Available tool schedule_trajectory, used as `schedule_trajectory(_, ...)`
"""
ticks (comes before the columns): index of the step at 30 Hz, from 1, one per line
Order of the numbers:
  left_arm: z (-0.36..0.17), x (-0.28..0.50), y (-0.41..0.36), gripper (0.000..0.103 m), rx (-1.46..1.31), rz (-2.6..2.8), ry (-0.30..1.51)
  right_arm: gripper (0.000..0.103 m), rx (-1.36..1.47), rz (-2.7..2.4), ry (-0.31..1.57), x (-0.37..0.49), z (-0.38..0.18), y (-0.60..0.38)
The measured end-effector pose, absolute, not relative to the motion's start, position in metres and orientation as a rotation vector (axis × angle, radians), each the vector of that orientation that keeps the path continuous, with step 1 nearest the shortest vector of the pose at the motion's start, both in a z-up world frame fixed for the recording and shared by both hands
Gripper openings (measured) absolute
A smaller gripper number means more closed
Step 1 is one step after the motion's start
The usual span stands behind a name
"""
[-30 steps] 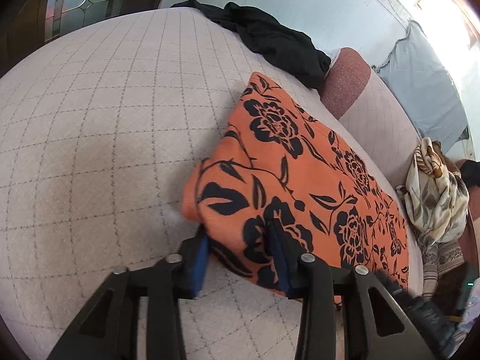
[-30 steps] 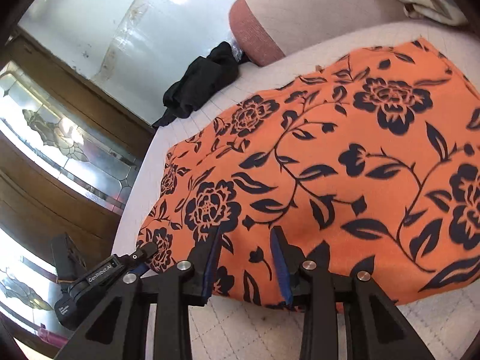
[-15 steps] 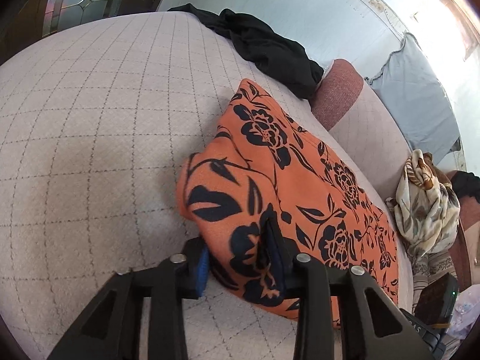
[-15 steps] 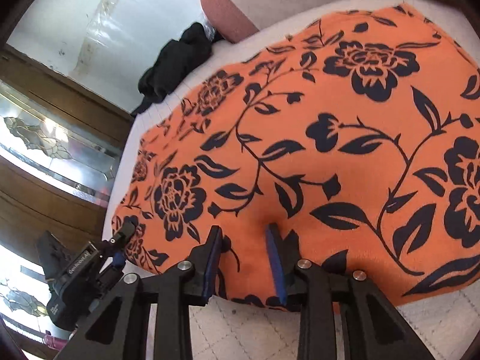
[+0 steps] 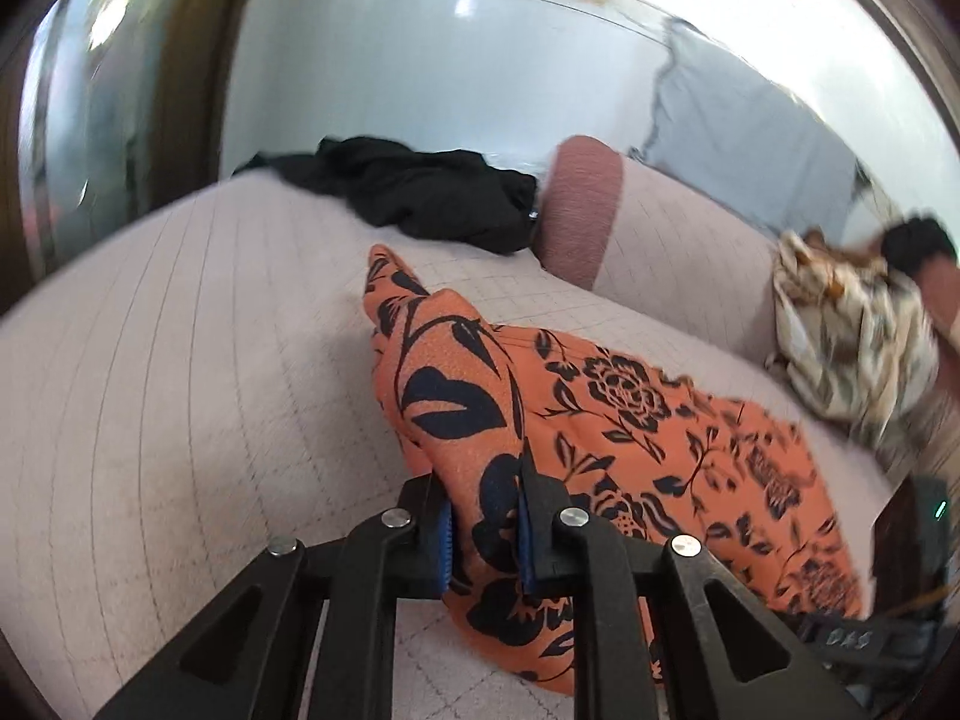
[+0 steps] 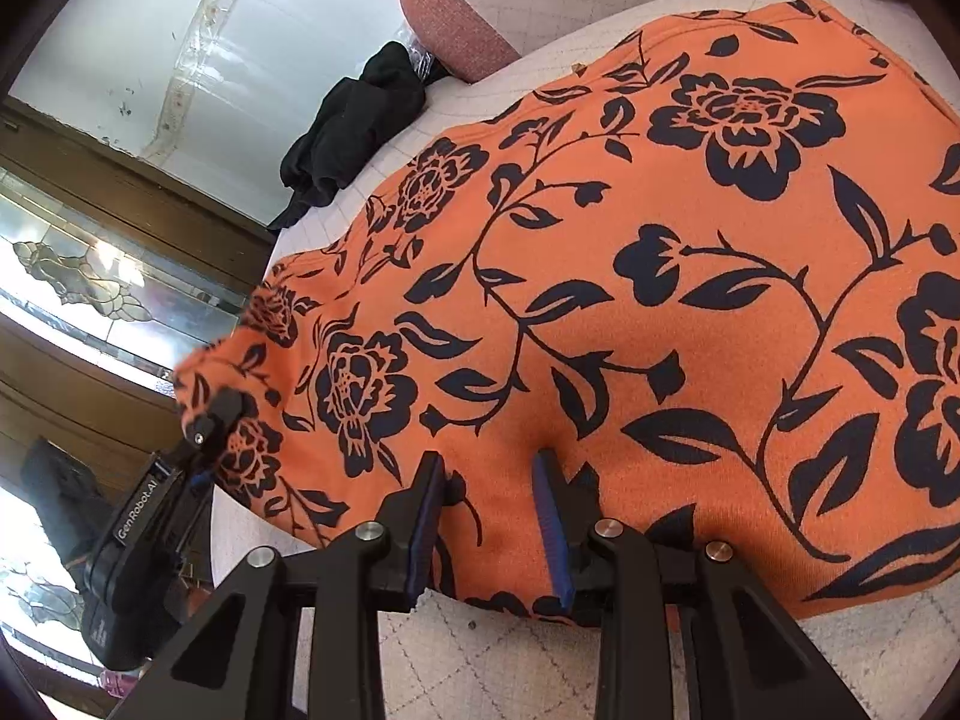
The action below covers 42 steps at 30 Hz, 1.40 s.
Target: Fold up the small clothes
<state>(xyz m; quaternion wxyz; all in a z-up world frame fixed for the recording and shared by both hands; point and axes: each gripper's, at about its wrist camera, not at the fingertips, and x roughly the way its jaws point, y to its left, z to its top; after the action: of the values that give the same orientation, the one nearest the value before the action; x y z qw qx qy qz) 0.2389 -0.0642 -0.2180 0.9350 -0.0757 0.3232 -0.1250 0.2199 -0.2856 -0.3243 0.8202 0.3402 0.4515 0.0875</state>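
Orange floral garment [image 6: 630,276] lies on the quilted sofa seat [image 5: 180,360]; its near corner is lifted, pinched tight in the left gripper [image 5: 483,525]. Right gripper [image 6: 489,516] straddles the near hem, jaws part-closed, grip unclear. Black clothing [image 5: 414,192] behind the garment; patterned scarf [image 5: 852,336] blurred at frame edge.

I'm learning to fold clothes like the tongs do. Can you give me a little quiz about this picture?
1. True or false: the left tongs pinch a corner of the orange flowered cloth.
2. What colour is the crumpled garment at the far end of the quilted surface? A green, B black, C yellow.
3. Fill in: the right tongs grip the cloth's near ____.

Key: 1 true; 2 B; 3 edge.
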Motion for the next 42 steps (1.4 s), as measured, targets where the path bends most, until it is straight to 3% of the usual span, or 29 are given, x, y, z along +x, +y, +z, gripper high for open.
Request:
schedule_trajectory(11,-0.218,0.211,-0.118,0.013,0.134,-0.372,0.620,0.040,0.789,0.325,0.971,0.228,-0.304,-0.316)
schedule_trajectory(12,-0.217,0.210,-0.120,0.013,0.143,-0.379,0.618,0.059,0.797,0.342,0.951,0.232,-0.296,-0.320)
schedule_trajectory(14,-0.216,0.209,-0.121,0.013,0.148,-0.386,0.617,0.079,0.813,0.349,0.905,0.243,-0.279,-0.326)
schedule_trajectory(21,-0.216,0.210,-0.123,0.013,0.137,-0.389,0.630,0.079,0.625,0.448,1.005,0.348,-0.222,-0.281)
schedule_trajectory(26,-0.217,0.211,-0.123,0.013,0.134,-0.393,0.634,0.079,0.542,0.458,1.184,0.420,-0.230,-0.234)
schedule_trajectory(30,-0.217,0.210,-0.124,0.013,0.135,-0.402,0.633,0.079,0.498,0.499,1.210,0.440,-0.226,-0.202)
schedule_trajectory(35,-0.218,0.206,-0.126,0.012,0.150,-0.420,0.626,0.079,0.221,0.411,1.303,0.463,-0.227,-0.158)
schedule_trajectory(36,-0.218,0.206,-0.127,0.012,0.153,-0.423,0.625,0.074,0.178,0.377,1.330,0.466,-0.235,-0.154)
schedule_trajectory(37,-0.218,0.207,-0.127,0.012,0.150,-0.428,0.628,0.061,0.158,0.341,1.343,0.465,-0.242,-0.157)
schedule_trajectory(38,-0.218,0.207,-0.128,0.012,0.144,-0.437,0.632,0.024,0.150,0.322,1.349,0.465,-0.248,-0.160)
schedule_trajectory(42,-0.217,0.204,-0.135,0.012,0.141,-0.486,0.625,0.015,0.181,0.345,1.200,0.442,-0.240,-0.189)
